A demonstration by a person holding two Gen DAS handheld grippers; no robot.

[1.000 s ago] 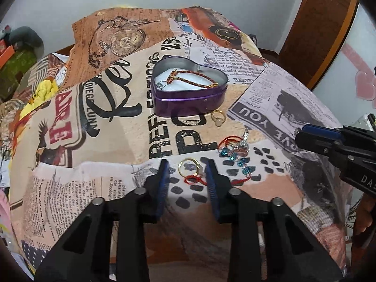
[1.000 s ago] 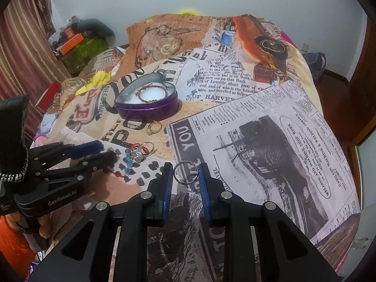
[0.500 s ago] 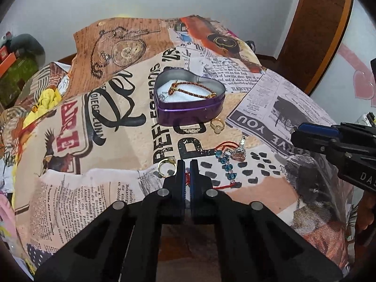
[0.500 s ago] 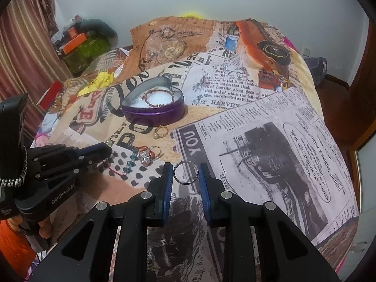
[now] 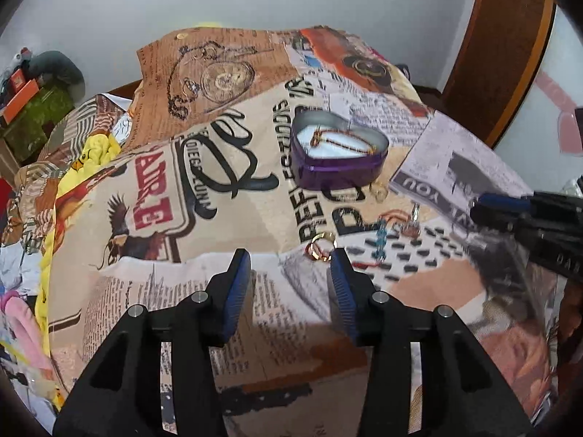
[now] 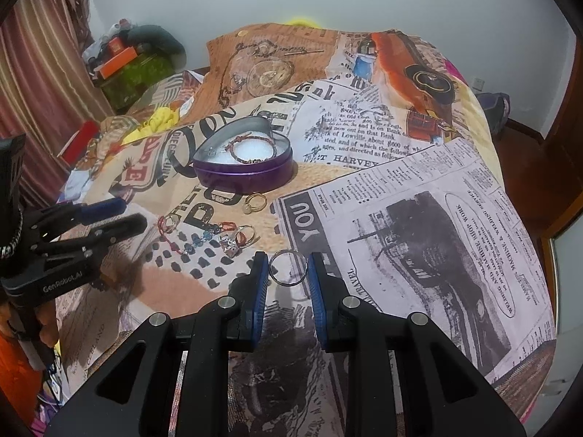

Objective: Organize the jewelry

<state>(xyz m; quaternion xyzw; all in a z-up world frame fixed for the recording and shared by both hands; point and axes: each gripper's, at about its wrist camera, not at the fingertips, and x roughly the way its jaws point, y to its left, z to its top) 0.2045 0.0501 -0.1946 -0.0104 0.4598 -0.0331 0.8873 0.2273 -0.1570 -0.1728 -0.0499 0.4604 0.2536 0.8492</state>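
Even indoor light, fisheye-warped, dark-cornered

Your purple heart tin (image 6: 243,173) sits mid-frame with a bracelet (image 6: 250,149) inside. Rings (image 6: 254,202) and blue beads (image 6: 198,241) lie below it.

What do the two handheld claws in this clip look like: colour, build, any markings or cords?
Both are matte black plastic, each finger a triangular cut-out frame with silver pivot pins and ribbed blue pads. The left claw, seen side-on from the right wrist view, bears white "GenRobot.AI" lettering and a braided black-and-white cord. The right claw matches it; no sleeves visible.
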